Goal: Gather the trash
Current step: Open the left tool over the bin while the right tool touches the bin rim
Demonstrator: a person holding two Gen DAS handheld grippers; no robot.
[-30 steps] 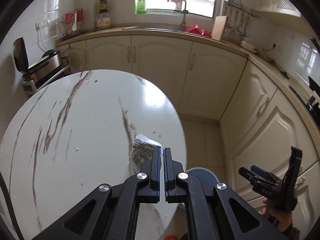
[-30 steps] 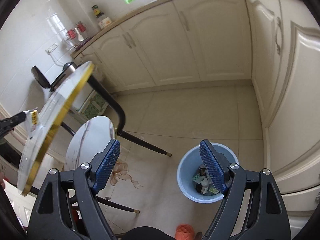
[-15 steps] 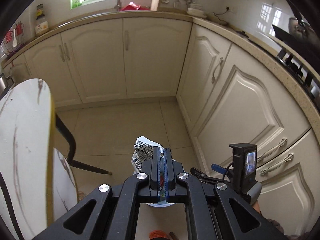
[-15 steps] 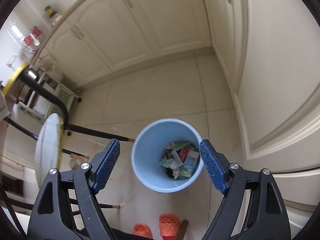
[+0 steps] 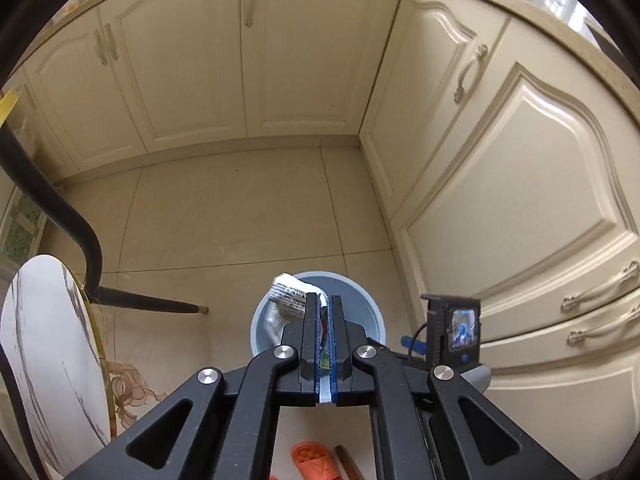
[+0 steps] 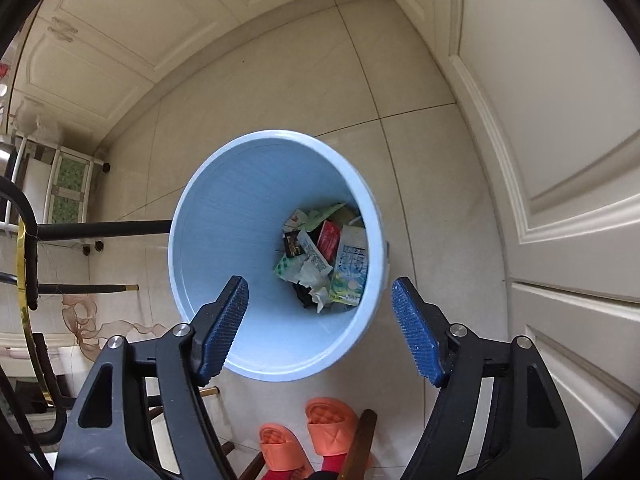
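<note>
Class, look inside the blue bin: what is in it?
The blue bin holds a pile of crumpled wrappers and small cartons at its bottom. Whatever lies under that pile is covered.

The bin (image 6: 224, 240) stands on the floor (image 6: 420, 168) near the cabinets (image 6: 560, 120), wrappers (image 6: 324, 256) inside, slippers (image 6: 332, 420) just before it.

The left gripper (image 5: 327, 308) is hiding most of the wrapper (image 5: 290, 295) and the blue bin's (image 5: 360, 300) contents.
</note>
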